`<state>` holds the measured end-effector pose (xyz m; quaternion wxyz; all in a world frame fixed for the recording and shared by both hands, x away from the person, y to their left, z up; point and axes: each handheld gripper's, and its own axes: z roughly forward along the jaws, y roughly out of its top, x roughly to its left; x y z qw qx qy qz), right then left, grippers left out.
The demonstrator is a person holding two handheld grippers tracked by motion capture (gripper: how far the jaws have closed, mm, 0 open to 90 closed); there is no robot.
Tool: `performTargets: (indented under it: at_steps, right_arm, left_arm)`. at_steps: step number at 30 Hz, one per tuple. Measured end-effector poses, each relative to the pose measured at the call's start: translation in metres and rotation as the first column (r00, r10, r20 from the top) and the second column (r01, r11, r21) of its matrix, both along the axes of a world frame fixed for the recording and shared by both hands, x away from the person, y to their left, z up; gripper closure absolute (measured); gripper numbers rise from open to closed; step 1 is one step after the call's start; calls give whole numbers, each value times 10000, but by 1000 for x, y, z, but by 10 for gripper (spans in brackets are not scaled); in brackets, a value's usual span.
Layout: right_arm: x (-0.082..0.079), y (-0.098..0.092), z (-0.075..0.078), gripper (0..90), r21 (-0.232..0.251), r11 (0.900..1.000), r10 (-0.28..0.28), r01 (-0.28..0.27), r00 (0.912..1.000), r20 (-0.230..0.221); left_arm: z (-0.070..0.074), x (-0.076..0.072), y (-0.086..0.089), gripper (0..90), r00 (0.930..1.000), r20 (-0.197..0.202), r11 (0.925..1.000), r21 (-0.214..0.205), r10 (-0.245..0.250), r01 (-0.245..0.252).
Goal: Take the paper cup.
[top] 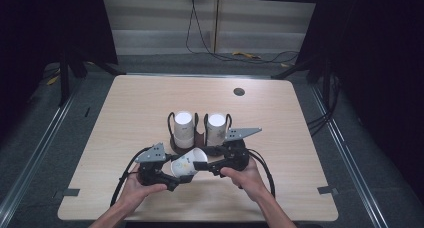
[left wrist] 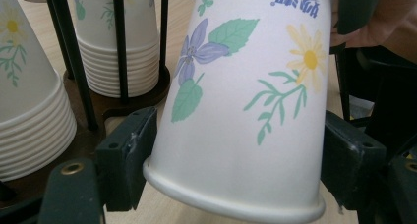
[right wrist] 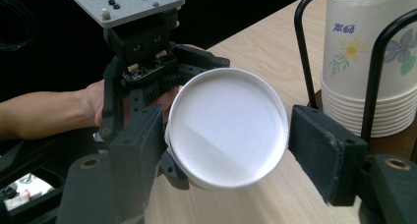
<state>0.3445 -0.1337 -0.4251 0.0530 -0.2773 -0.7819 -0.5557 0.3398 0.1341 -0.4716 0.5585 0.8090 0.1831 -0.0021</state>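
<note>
A white paper cup [top: 186, 164] with printed flowers lies tilted between both grippers near the table's front. My left gripper [top: 179, 177] is shut on it: in the left gripper view both black pads press the cup [left wrist: 236, 135] near its rolled rim. From the right, my right gripper [top: 206, 161] faces the cup's round white base [right wrist: 228, 130]. Its jaws stand open around that end. The left pad [right wrist: 140, 140] is close against the cup and the right pad [right wrist: 322, 153] stands apart from it.
A dark cup holder [top: 200, 139] with black wire loops stands just behind the grippers. It carries two stacks of upturned flowered cups [top: 183, 129] [top: 216, 128]. A cable hole [top: 239, 92] sits at the table's far right.
</note>
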Motion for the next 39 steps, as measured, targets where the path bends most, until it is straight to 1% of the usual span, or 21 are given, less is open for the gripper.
performTargets:
  at_steps: [6,9,10,13,15,16,17,20,21,22,24,26,28,29,31,33,35,37,38,39]
  right_arm:
    - [-1,-1,1,274,0,10000,-88,88,9999,80]
    - [-1,-3,2,259,-70,9999,-95,96,9998,180]
    - [-2,-4,2,252,-118,9997,-189,192,9996,229]
    - [-2,-6,2,242,-68,9998,-178,180,9995,246]
    - [-2,-7,3,232,-159,9996,-228,232,9993,297]
    - [-2,-9,3,228,-171,9996,-228,233,9993,287]
    - [-2,-9,3,228,-171,9996,-228,233,9993,287]
    - [-2,-10,3,229,-278,9995,-148,156,9994,301]
    - [-2,-10,2,217,-364,9992,-153,161,9996,237]
    - [-2,-10,2,217,-364,9992,-153,161,9996,237]
    - [-2,-10,1,217,-367,9993,-107,113,9998,179]
    - [-1,-11,1,215,-384,9992,-46,52,9998,180]
    - [-2,-12,2,205,-424,9991,-14,22,9998,199]
    - [-2,-12,2,205,-424,9991,-14,22,9998,199]
    - [-3,-13,2,200,-585,9983,-1,12,9998,195]
    - [-4,-12,1,172,-805,9966,189,-169,9995,234]
    - [-6,-12,0,165,-950,9953,188,-166,9996,230]
    - [-6,-12,-1,164,-983,9949,242,-219,9995,222]
    - [-6,-12,-1,165,-1142,9931,290,-257,9992,275]
    - [-6,-12,-1,165,-1142,9931,290,-257,9992,275]
  left_arm:
    - [-1,0,1,235,9999,-116,9998,205,80,-78]
    - [1,1,2,235,9998,-158,9993,357,101,-96]
    - [3,2,1,235,9999,-132,9991,417,111,-105]
    - [5,3,2,236,9999,-127,9992,391,99,-94]
    - [6,4,4,237,9997,-201,9990,440,116,-107]
    - [6,4,5,236,9997,-194,9984,543,136,-126]
    - [6,4,5,236,9997,-194,9984,543,136,-126]
    - [7,4,7,236,9996,-172,9971,734,233,-220]
    - [9,3,5,236,9998,-155,9955,940,157,-142]
    - [9,3,5,236,9998,-155,9955,940,157,-142]
    - [11,1,2,236,9999,-120,9943,1069,28,-15]
    - [12,1,0,236,9999,-99,9918,1278,-19,32]
    - [11,1,-2,237,9998,-215,9882,1530,-46,78]
    - [11,1,-2,237,9998,-215,9882,1530,-46,78]
    - [9,1,-3,237,9995,-293,9847,1739,-93,142]
    - [7,0,-3,237,9993,-298,9817,1884,-227,279]
    - [5,0,-4,237,9992,-340,9799,1976,-215,278]
    - [3,0,-4,237,9988,-414,9795,1988,-249,327]
    - [3,0,-3,237,9987,-459,9782,2050,-231,320]
    - [3,0,-3,237,9985,-519,9782,2058,-161,265]
